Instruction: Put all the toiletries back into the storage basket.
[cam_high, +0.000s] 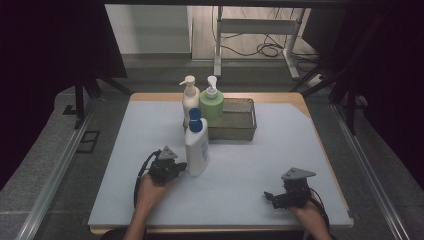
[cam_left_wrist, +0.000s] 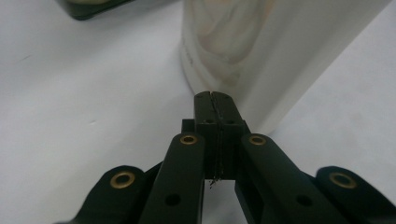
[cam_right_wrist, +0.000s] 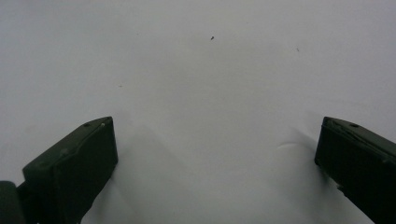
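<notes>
Both forearms come in from the bottom edge, w/ my left gripper (cam_high: 181, 166) up close to the white bottle (cam_high: 196, 150) and my right gripper (cam_high: 270, 197) parked off to the right, well apart from everything. Left one's jaws are pinched fully together w/ nothing between them. In the left gripper view the closed tips (cam_left_wrist: 215, 105) sit right at the foot of the white bottle (cam_left_wrist: 243, 56), touching or a hair off, can't tell which. So I'm not gripping it, I'm using the shut jaws like a blunt finger, prob to nudge the bottle sideways across the mat. Makes sense imo: a closed tip gives one firm contact point low down, so the bottle should slide rather than tip.

Right gripper's jaws stand wide apart over bare white mat (cam_right_wrist: 201, 70), holding nothing, just resting there, idle.

Bottle itself stands upright near the middle of the table (cam_high: 250, 190), long axis vertical, blue cap (cam_high: 195, 120) pointing straight up. It's just in front of the grey tray (cam_high: 240, 131) at the far side, where a cream pump bottle (cam_high: 190, 97) and a green pump bottle (cam_high: 212, 102) stand at the tray's left end, nozzles up too.

Risk as I see it: it's tall and narrow, so pushing any higher could topple it.
</notes>
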